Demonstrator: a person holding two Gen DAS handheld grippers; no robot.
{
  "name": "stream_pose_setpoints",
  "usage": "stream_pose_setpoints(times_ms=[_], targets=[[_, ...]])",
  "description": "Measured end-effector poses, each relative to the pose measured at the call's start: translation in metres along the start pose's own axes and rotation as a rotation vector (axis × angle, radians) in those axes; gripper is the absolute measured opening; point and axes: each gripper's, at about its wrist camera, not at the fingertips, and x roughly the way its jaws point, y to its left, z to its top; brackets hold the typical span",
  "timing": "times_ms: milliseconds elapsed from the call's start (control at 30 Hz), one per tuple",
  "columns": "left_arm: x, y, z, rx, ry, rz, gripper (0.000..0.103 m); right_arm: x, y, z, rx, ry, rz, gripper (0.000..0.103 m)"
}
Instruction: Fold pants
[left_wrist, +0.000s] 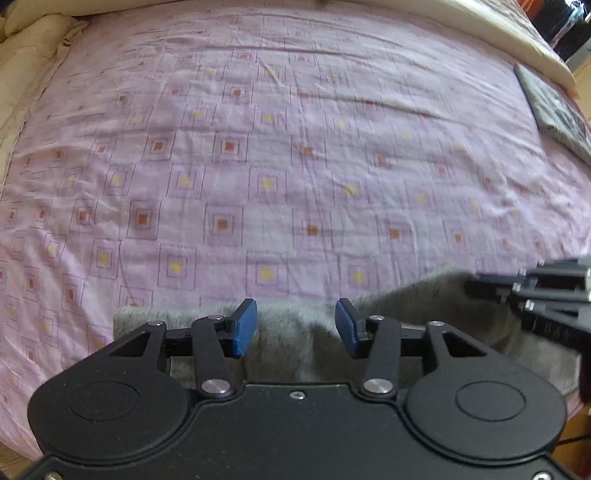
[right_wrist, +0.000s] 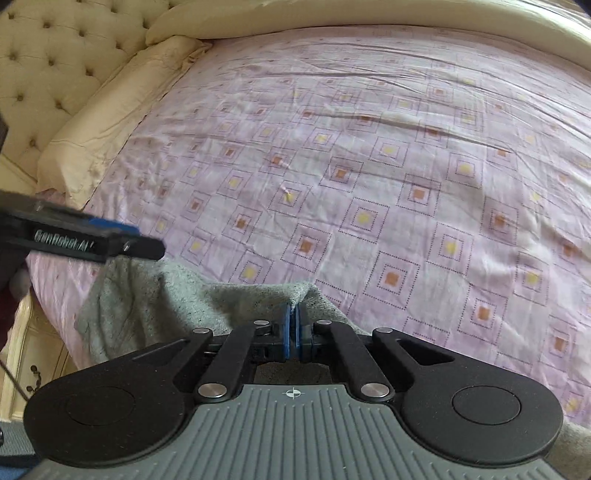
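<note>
Grey pants (left_wrist: 288, 343) lie at the near edge of the bed. In the left wrist view my left gripper (left_wrist: 295, 328) is open, its blue pads spread just above the pants' far edge, holding nothing. My right gripper (left_wrist: 532, 295) enters from the right over the pants. In the right wrist view my right gripper (right_wrist: 294, 325) is shut on a pinched-up fold of the grey pants (right_wrist: 207, 306), which rises to a peak at the pads. The left gripper (right_wrist: 110, 240) shows at the left above the pants' left part.
The bed is covered by a pink sheet (left_wrist: 295, 166) with square patterns. Cream pillows (right_wrist: 110, 122) and a tufted headboard (right_wrist: 55, 55) lie at the far left. A dark folded item (left_wrist: 554, 110) lies at the bed's right edge.
</note>
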Motion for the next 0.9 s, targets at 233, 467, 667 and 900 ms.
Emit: stream_pose_setpoints(times_ms=[233,467,667,900], targets=[[0.051,0.019,-0.061,0.063,0.179,0.046,0.061,0.013,0.002,0.001,0.025,0.095,0.044,0.006],[0.058,0.015,-0.052,0.053,0.222,0.052,0.063,0.035,0.008,0.000,-0.012,0.178,0.001,0.012],[0.058,0.014,-0.056,0.054,0.191,0.057,0.067,0.042,0.011,0.006,0.021,0.159,-0.014,0.020],[0.058,0.000,-0.071,0.117,0.149,0.061,0.075,0.040,0.012,0.000,0.029,0.124,-0.036,0.016]])
